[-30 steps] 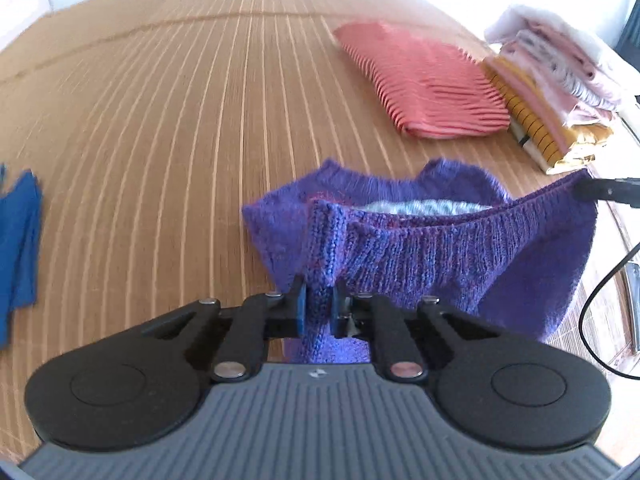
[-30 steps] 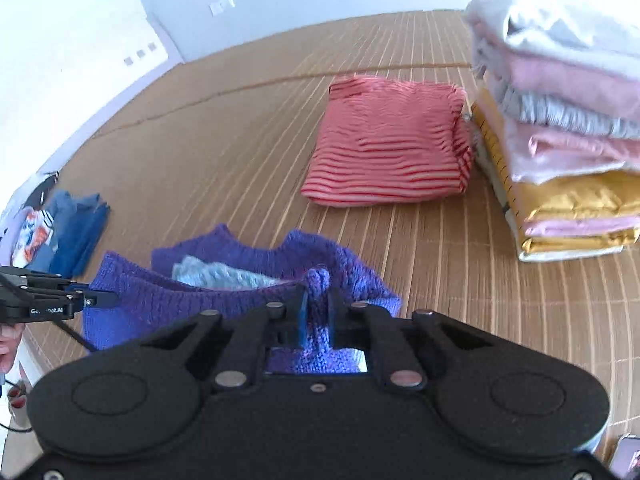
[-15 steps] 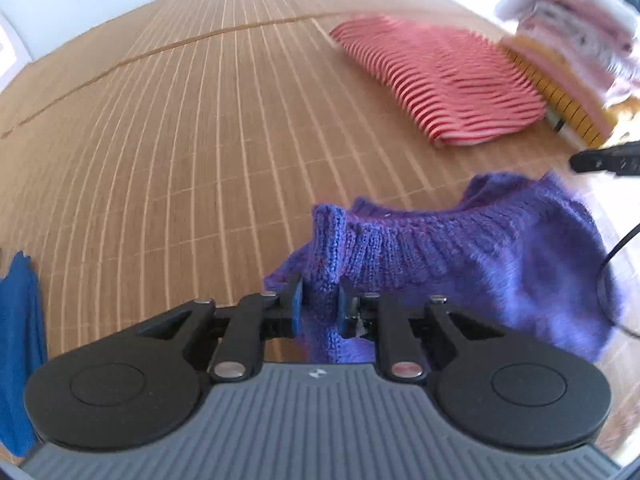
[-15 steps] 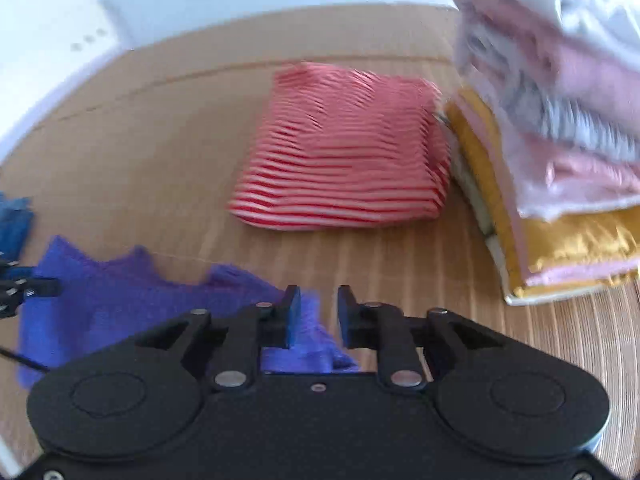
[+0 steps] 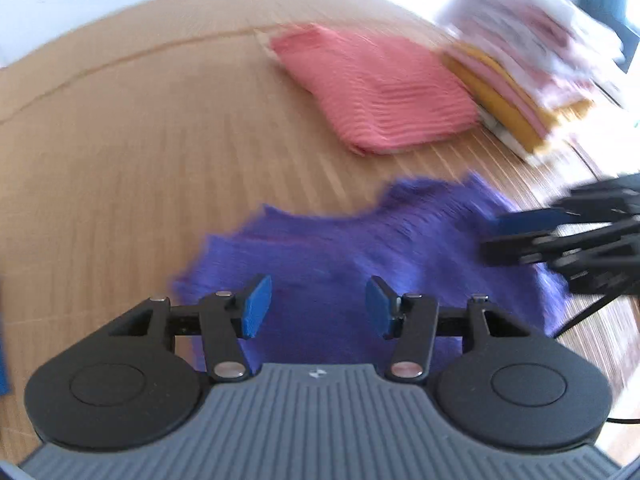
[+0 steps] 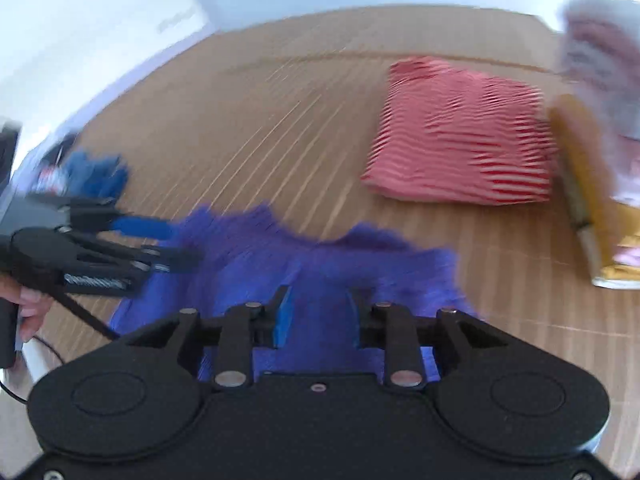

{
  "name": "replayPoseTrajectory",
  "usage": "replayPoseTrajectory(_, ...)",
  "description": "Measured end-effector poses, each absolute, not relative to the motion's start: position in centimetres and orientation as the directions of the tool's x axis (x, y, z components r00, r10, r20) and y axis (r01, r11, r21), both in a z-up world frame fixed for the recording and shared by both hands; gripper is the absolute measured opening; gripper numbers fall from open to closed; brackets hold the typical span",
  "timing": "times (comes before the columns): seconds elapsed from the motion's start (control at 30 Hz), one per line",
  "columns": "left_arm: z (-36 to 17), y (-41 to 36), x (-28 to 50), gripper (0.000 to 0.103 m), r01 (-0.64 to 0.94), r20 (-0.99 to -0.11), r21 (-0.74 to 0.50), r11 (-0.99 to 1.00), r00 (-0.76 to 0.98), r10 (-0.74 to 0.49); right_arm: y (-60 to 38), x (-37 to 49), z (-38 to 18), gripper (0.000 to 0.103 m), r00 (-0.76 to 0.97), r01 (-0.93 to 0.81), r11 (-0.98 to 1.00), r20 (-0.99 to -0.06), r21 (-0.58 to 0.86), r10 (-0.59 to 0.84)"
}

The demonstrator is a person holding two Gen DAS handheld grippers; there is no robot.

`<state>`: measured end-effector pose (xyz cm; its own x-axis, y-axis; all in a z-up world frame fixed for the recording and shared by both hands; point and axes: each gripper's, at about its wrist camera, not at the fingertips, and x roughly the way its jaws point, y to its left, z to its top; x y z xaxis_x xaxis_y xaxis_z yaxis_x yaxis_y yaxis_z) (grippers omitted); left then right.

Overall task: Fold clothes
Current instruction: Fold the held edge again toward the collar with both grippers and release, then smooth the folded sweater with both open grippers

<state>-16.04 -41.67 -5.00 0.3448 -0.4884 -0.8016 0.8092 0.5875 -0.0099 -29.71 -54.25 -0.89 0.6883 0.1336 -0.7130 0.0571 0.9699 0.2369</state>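
Both grippers released purple sweater (image 5: 360,248); left gripper (image 5: 318,306), right gripper (image 6: 318,316) jaws apart, hovering above it.

No readable text, labels, brands or numbers; frames motion-blurred.

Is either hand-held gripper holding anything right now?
No. Left hand-held gripper and right hand-held gripper are open above the purple knitted sweater.
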Motion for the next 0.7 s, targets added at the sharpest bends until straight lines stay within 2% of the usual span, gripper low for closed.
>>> replayPoseTrajectory(0.13, -7.9, -42.4, -16.5, 0.061, 0.842, -0.819, 0.129, 0.524, 0.388, -0.422, -54.0, -29.3, -3.0, 0.035, 0.625, 0.073, 0.985, -0.777, 0.156, 0.077)
replayPoseTrajectory(0.27, -7.8, -39.7, -14.8, 0.066, 0.832, -0.822, 0.128, 0.54, 0.393, -0.411, -56.4, -31.1, -3.7, 0.024, 0.616, 0.097, 0.984, -0.785, 0.147, 0.057)
replayPoseTrajectory(0.43, -7.4, -36.5, -13.6, 0.065, 0.799, -0.838, 0.259, 0.543, 0.465, -0.285, -57.8, -32.7, -3.6, 0.025, 0.603, 0.141, 0.981, -0.797, 0.132, 0.021)
replayPoseTrajectory(0.57, -6.0, -34.1, -12.9, 0.065, 0.755, -0.85, 0.158, 0.636, 0.432, -0.302, -57.9, -33.3, -2.7, 0.034, 0.598, 0.189, 0.975, -0.801, 0.118, -0.019)
replayPoseTrajectory(0.6, -5.5, -33.9, -13.3, 0.065, 0.754, -0.846, 0.131, 0.644, 0.424, -0.324, -57.8, -33.6, -2.3, 0.043, 0.608, 0.203, 0.972, -0.793, 0.121, -0.028)
replayPoseTrajectory(0.63, -5.1, -33.8, -13.8, 0.065, 0.754, -0.841, 0.105, 0.648, 0.416, -0.347, -57.7, -33.8, -2.0, 0.047, 0.623, 0.211, 0.968, -0.782, 0.135, -0.027)
replayPoseTrajectory(0.7, -4.9, -34.3, -15.0, 0.065, 0.772, -0.835, 0.065, 0.632, 0.389, -0.39, -57.4, -33.9, -1.6, 0.049, 0.651, 0.212, 0.961, -0.759, 0.177, -0.003)
